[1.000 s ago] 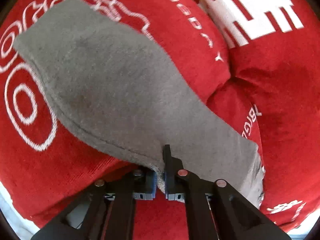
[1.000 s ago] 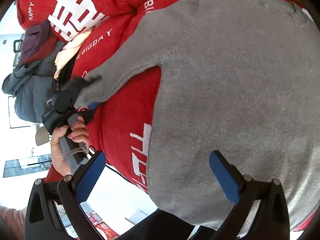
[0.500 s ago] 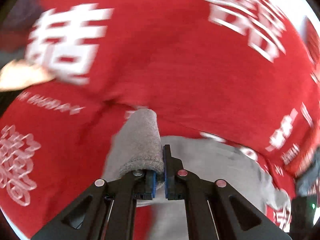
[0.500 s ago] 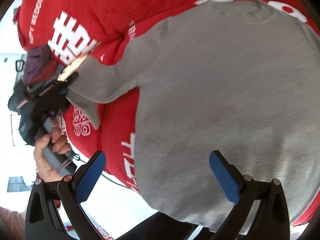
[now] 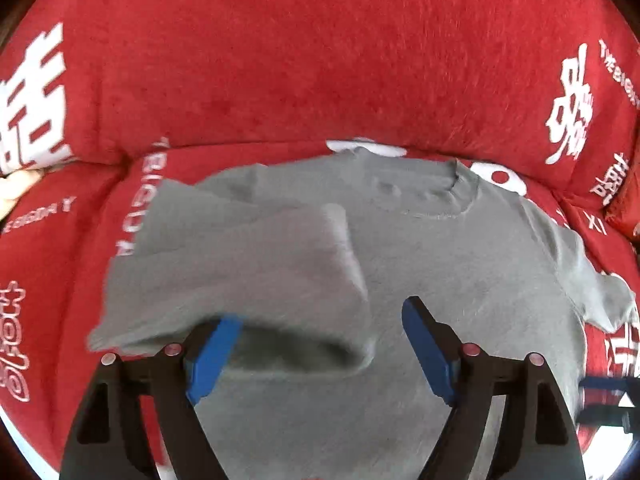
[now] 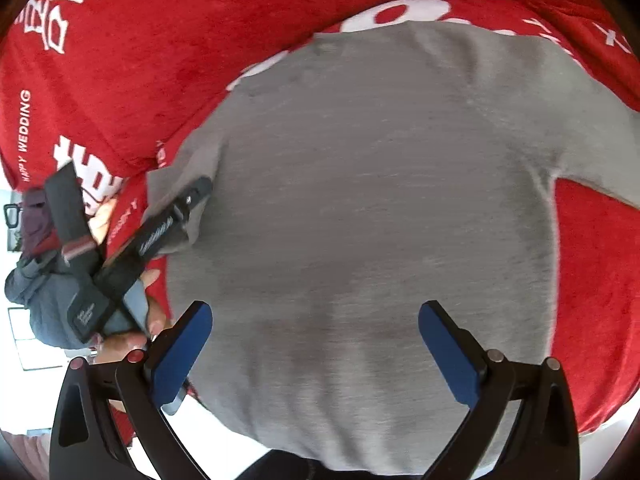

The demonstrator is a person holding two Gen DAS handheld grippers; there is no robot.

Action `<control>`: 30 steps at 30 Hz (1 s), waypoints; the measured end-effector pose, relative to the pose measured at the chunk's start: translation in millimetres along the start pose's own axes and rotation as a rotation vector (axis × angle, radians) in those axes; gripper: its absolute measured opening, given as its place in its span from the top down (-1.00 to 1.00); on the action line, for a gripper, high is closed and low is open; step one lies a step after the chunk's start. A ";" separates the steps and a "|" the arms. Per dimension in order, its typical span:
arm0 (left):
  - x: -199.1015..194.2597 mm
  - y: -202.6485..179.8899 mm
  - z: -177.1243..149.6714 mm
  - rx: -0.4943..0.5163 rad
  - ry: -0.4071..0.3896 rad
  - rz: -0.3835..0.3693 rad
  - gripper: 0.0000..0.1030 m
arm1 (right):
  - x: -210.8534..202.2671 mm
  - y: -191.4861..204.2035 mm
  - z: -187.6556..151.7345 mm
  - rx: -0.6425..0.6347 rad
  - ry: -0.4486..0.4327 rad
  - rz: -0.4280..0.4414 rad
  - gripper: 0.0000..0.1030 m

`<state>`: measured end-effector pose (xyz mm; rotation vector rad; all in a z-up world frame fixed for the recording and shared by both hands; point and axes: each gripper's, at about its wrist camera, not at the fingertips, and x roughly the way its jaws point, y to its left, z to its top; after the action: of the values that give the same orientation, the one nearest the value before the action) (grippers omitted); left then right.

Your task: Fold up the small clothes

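Note:
A grey sweater (image 5: 460, 280) lies flat on a red cushion (image 5: 320, 60) printed with white characters, its collar towards the backrest. Its left sleeve (image 5: 240, 272) is folded across the chest. My left gripper (image 5: 320, 316) hovers just over that sleeve with its jaws opening. The sleeve's edge drapes by the left blue pad (image 5: 212, 356), and neither pad presses on it. In the right wrist view the sweater's body (image 6: 380, 220) fills the middle. My right gripper (image 6: 316, 312) stands open above it with nothing held. The left tool's black fingers (image 6: 172, 220) show at the sweater's left shoulder, held by a hand (image 6: 152, 320).
Red seat and back cushions surround the sweater. A heap of grey-blue and purple clothes (image 6: 36, 280) lies off the cushion's left end. A cream item (image 5: 16, 196) sits in the seam at far left. White floor (image 6: 36, 400) shows below the cushion's front edge.
My left gripper carried the sleeve across onto the sweater's chest, rolled, and went from shut on the sleeve to open. The right gripper slid over the sweater's body and stayed open.

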<state>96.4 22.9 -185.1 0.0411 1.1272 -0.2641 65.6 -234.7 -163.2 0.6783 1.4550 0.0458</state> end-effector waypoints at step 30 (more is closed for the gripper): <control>-22.8 175.8 -9.5 -0.284 0.082 0.100 -0.60 | 51.2 86.5 96.2 -0.128 -0.222 0.015 0.79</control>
<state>119.1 198.9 -186.4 -0.1439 1.2314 -0.0119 193.4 -180.5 -173.3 0.5706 1.2230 0.0728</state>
